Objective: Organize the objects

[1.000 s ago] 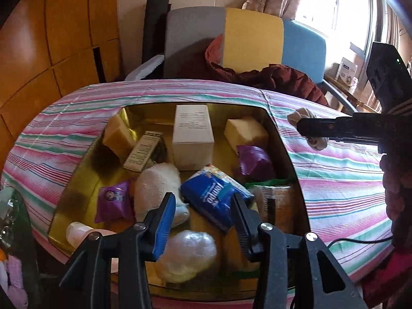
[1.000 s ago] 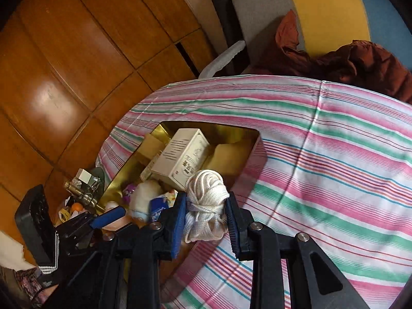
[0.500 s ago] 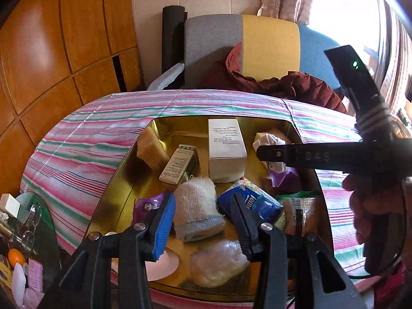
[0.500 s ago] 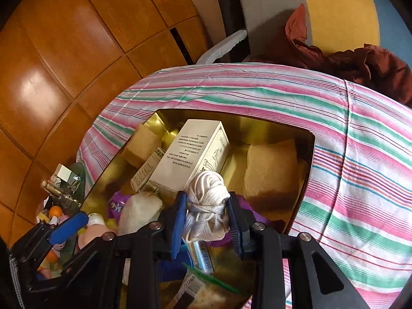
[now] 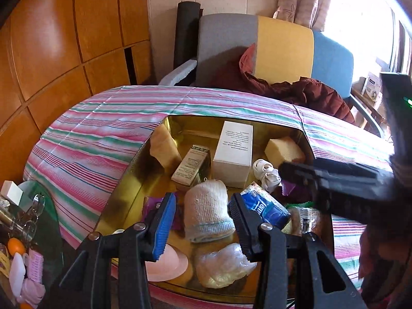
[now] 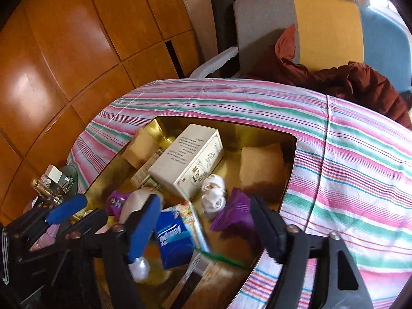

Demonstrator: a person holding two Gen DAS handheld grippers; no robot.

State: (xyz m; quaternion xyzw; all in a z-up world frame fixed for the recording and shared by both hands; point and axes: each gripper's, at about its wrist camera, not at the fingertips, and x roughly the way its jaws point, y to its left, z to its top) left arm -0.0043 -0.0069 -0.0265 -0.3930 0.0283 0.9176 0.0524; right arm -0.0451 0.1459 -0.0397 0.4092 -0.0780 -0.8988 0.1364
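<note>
A gold tray (image 5: 136, 177) (image 6: 260, 134) on the striped tablecloth holds many items. A white rope bundle (image 6: 213, 197) (image 5: 266, 173) lies loose in it, beside a white box (image 6: 188, 162) (image 5: 234, 152) and a purple packet (image 6: 235, 213). My right gripper (image 6: 206, 231) is open and empty just above and in front of the bundle; it also shows in the left wrist view (image 5: 332, 180). My left gripper (image 5: 202, 226) is open and empty over the tray's near end, above a rolled white sock (image 5: 206, 211).
The tray also holds a blue tissue pack (image 5: 265, 207) (image 6: 175, 237), yellow sponges (image 5: 283, 150) (image 6: 261, 168), a small carton (image 5: 191, 166) and a clear bag (image 5: 224, 264). A side table with clutter (image 5: 18, 234) stands at the left. A chair with a maroon jacket (image 5: 303, 91) stands behind.
My right gripper has opened and let go of the white rope bundle, which now lies in the tray. The left gripper has stayed open, hovering over the tray's near end.
</note>
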